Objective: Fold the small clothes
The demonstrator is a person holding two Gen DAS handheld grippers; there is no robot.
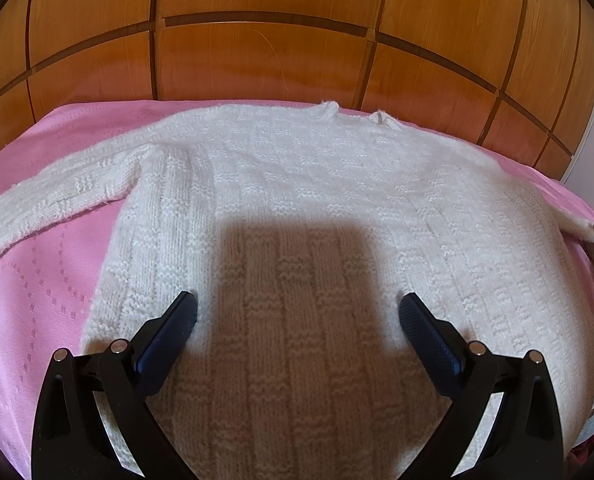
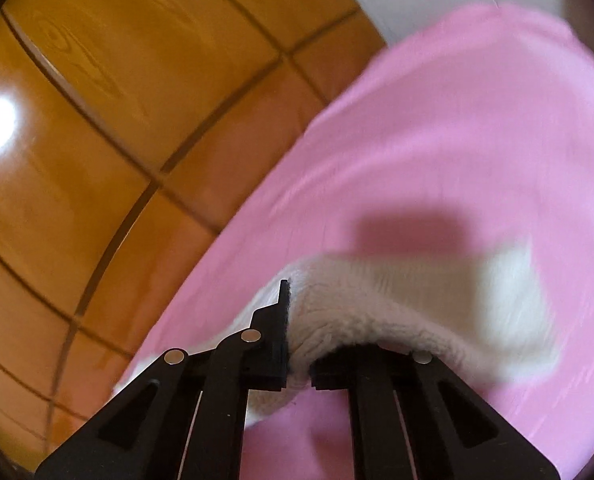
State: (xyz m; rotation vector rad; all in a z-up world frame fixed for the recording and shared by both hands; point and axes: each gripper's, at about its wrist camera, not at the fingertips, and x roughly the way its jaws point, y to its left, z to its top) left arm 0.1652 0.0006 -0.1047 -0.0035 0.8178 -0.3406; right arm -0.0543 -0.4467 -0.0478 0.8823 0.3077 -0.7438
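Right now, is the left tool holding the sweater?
No, the left tool is open above the sweater, its fingers apart and gripping nothing.

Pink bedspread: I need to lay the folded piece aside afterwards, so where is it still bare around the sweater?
The pink bedspread is bare between the white knitted sweater's spread sleeve and its body, and along the wooden headboard. The middle is covered; the right gripper holds the other sleeve.

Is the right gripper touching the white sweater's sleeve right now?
Touching. The right wrist view shows the right gripper shut on the sweater sleeve, with white knit pinched between its black fingers and bulging out around them.
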